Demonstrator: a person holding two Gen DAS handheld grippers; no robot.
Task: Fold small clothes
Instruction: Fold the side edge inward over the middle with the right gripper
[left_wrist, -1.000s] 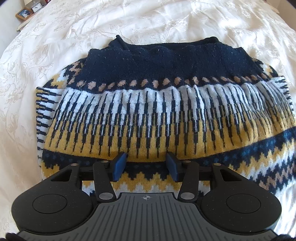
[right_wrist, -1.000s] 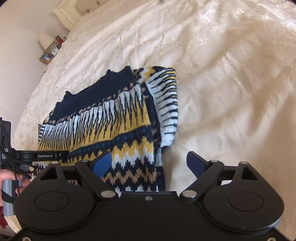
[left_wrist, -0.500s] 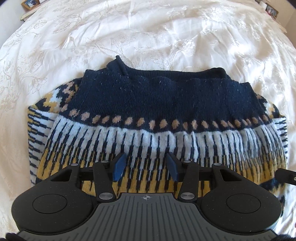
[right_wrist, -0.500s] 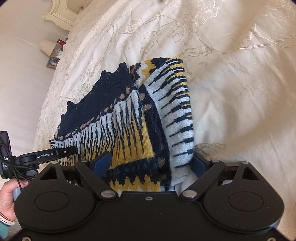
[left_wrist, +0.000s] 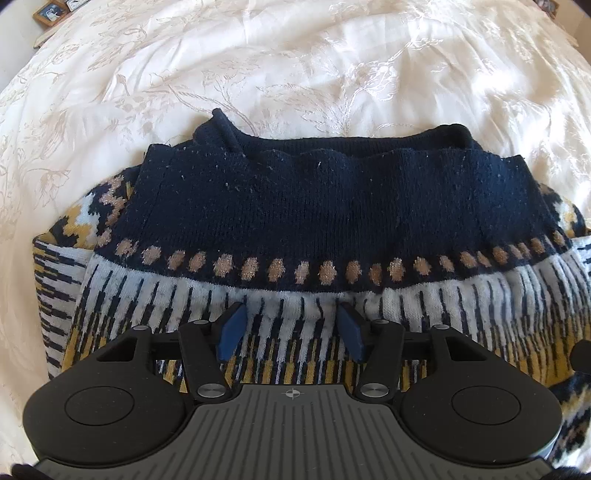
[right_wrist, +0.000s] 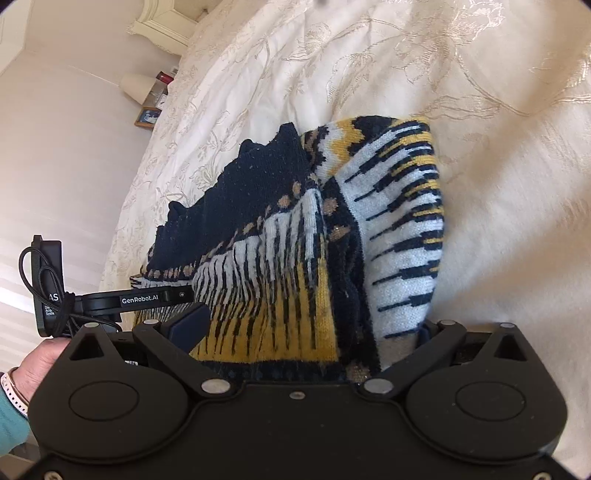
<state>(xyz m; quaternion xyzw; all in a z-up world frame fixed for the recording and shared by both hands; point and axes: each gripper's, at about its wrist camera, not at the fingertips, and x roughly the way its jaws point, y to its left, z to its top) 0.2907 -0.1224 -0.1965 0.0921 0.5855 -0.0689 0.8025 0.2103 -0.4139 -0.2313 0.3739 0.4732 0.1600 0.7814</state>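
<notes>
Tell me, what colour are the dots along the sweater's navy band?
Tan, slightly glittery, dots in a single row on the sweater; the left wrist view shows them best.

The navy, white and mustard knitted wool sweater looks coarse and fuzzy, flecked with pale lint. Under it, the cream embroidered bedspread has a smooth, faintly glossy sheen. The left gripper is matt black plastic with ribbed grey casing, shiny metal pivot pins and blue rubbery-looking pads.

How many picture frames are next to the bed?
2. One picture frame and a second frame, cut by the edge, stand together beyond the bed in the left camera. More may be hidden out of view.
</notes>
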